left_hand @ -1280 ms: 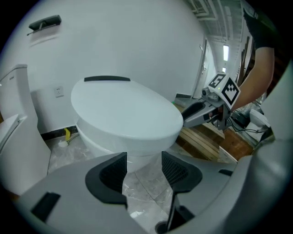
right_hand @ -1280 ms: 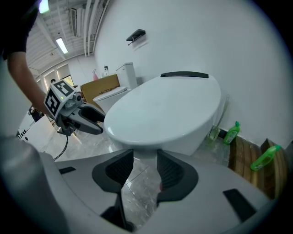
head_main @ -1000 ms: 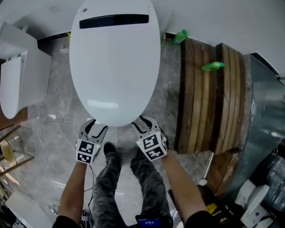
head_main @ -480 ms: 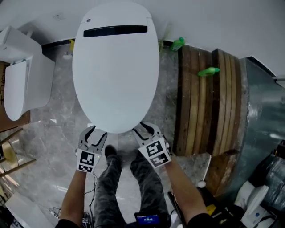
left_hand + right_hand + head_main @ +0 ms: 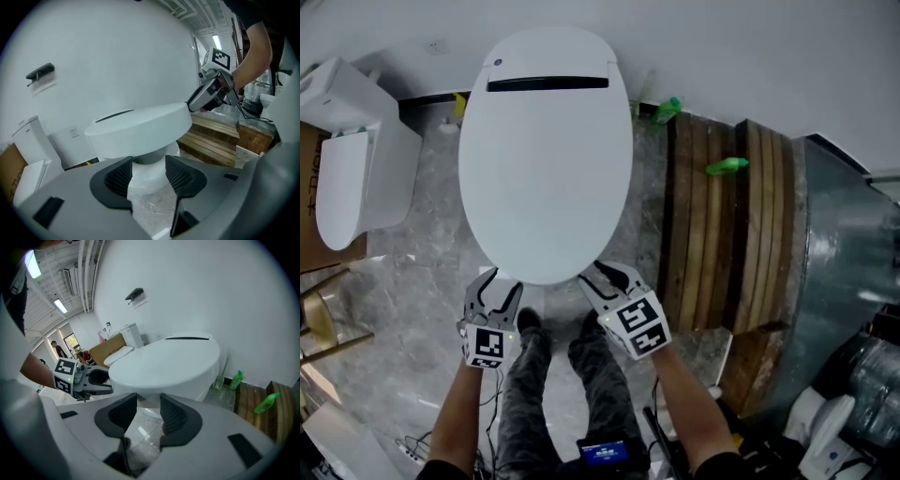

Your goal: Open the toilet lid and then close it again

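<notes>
The toilet lid [image 5: 546, 159] is a smooth white oval with a dark slot near its back edge. It lies down over the bowl, on the grey marble floor [image 5: 422, 262] against the wall. The left gripper [image 5: 499, 286] and right gripper [image 5: 605, 277] sit at its front rim, both spread and pinching nothing. The head view shows only the lid's flat top. The gripper views show its thick rim overhanging the rounded bowl [image 5: 150, 176], and the right one shows two green bottles [image 5: 236, 379].
</notes>
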Demonstrator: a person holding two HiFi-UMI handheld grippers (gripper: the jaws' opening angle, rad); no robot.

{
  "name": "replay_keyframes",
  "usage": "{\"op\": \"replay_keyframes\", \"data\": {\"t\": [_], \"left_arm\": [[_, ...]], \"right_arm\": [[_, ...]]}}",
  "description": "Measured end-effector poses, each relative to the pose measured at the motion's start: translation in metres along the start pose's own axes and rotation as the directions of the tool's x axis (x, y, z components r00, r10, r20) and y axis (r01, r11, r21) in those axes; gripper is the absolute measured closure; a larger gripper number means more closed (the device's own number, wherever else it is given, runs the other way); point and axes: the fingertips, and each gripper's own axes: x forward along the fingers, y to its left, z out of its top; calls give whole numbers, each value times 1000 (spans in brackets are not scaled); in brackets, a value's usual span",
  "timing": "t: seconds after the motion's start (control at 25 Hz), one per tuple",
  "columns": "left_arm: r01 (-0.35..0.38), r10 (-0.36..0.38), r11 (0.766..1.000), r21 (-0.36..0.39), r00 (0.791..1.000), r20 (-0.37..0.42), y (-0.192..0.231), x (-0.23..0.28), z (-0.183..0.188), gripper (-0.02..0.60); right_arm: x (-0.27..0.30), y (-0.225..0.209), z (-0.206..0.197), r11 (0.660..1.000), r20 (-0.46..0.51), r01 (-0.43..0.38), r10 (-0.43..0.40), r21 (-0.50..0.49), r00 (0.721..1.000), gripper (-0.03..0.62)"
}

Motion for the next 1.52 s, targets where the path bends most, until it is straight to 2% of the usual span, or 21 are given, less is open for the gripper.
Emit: {"op": "replay_keyframes", "data": {"t": [0.12, 0.28, 0.48, 0.68, 0.92, 1.08, 1.16, 1.36, 1.52], "left_arm": [[-70, 66, 996, 62, 996, 57, 8, -14, 23, 360], [-169, 151, 971, 169, 982, 115, 23, -31, 62, 360], [-239, 211, 953, 184, 964, 159, 41, -50, 104, 360], [-273, 234, 930, 246, 956, 179, 58, -58, 143, 360], [-260, 223, 941, 217, 958, 181, 72, -68, 177, 379], [-241, 213, 952, 188, 964, 156, 84, -73, 199, 380], [-235, 212, 958, 166, 967, 143, 89, -77, 210, 380], [-249, 225, 959, 138, 960, 168, 106, -84, 245, 385], [-250, 225, 961, 119, 956, 187, 122, -85, 273, 390]], "right_arm": [[-16, 5, 19, 1000, 22, -11, 11, 11, 1000, 431], [-38, 5, 53, 999, 81, -24, 22, 28, 996, 431], [-58, 6, 86, 998, 102, -39, 34, 45, 994, 433], [-73, 7, 111, 995, 117, -54, 45, 79, 992, 433], [-89, 5, 143, 995, 133, -68, 58, 68, 989, 437], [-99, 5, 166, 999, 153, -45, 43, 9, 987, 437], [-106, 5, 178, 999, 173, -16, 23, -47, 985, 437], [-127, 5, 206, 984, 203, 58, -23, -167, 979, 436], [-132, 2, 235, 941, 245, 165, -92, -297, 965, 436]]}}
